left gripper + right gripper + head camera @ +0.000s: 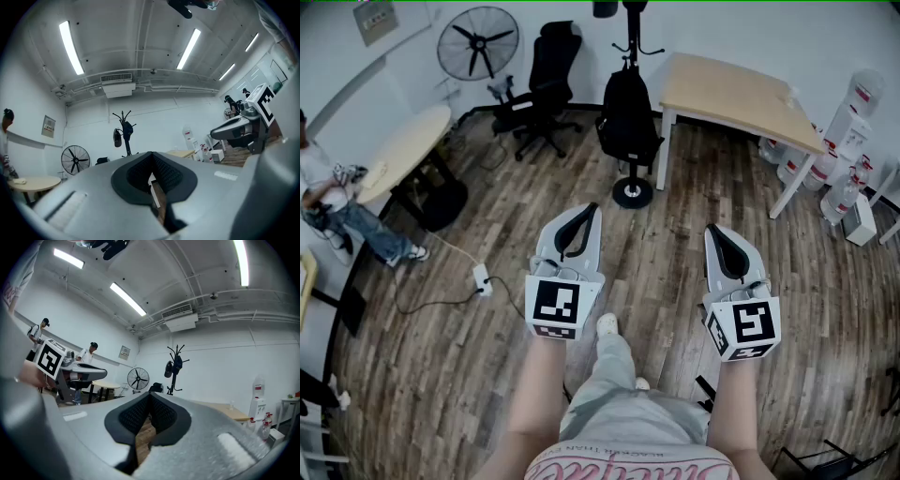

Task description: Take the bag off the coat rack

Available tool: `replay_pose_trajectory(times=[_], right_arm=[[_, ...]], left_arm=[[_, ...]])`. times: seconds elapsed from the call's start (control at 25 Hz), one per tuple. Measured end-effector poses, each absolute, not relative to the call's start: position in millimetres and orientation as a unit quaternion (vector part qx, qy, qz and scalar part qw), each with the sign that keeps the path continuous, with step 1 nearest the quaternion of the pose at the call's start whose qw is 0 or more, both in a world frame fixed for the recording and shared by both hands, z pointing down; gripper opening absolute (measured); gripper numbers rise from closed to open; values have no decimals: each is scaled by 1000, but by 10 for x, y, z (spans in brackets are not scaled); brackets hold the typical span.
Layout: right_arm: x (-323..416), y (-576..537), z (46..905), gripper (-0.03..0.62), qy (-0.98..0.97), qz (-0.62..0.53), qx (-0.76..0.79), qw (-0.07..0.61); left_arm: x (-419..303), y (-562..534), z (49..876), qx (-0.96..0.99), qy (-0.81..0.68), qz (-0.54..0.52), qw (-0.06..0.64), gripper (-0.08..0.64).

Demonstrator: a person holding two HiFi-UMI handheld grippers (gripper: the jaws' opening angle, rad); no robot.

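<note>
A black bag point(628, 117) hangs on the black coat rack point(632, 28), whose round base point(632, 193) stands on the wood floor at the far middle. Both grippers are held low and well short of it. My left gripper point(588, 210) and my right gripper point(713, 231) are both shut with nothing between the jaws. In the left gripper view the rack point(125, 140) stands far off with the bag point(127, 128) near its top, beyond the shut gripper point(151, 169). The right gripper view shows the same bag point(177, 363) beyond that shut gripper point(149, 409).
A wooden table point(731, 94) stands right of the rack, with water bottles point(848, 141) beyond it. Left of the rack are an office chair point(546, 80), a fan point(478, 42) and a round table point(403, 150) with a seated person point(337, 206). A power strip point(481, 278) lies on the floor.
</note>
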State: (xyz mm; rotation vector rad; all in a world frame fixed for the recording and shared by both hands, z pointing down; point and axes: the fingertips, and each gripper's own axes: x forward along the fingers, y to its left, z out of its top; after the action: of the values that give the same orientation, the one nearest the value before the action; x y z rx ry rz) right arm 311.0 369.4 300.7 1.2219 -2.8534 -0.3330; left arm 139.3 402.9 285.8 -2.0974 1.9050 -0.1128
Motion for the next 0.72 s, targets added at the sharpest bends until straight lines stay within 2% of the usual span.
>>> replay_pose_trajectory(times=[0.72], right_arm=[[2838,2781,3074,2,-914,-105,390,34]], left_arm=[[1084,2967,2913,-739,662,-23,122,15]])
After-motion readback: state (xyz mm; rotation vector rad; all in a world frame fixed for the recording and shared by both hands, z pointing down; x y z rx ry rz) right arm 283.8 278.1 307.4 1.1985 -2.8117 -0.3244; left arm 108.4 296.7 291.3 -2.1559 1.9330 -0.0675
